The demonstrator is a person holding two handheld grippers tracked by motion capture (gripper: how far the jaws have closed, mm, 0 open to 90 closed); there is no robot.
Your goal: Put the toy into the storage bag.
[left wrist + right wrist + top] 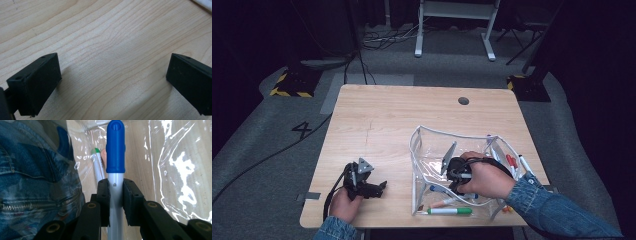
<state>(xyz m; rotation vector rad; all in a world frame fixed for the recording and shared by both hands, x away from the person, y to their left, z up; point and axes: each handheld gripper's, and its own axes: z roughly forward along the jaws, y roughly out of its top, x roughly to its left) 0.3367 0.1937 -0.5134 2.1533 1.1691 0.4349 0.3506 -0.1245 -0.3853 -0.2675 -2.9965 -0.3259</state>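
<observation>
From the right gripper view we see our right tongs (116, 192) pinching a blue-capped marker (115, 150) inside the clear pouch (427, 137); our left tongs (112, 80) rest spread over bare bench (105, 37).

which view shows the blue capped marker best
The right gripper view: the blue-capped marker stands close up, its grey barrel clamped between the right gripper. In the high view the person's hand hides it inside the clear pouch. The left gripper view faces bare table.
</observation>
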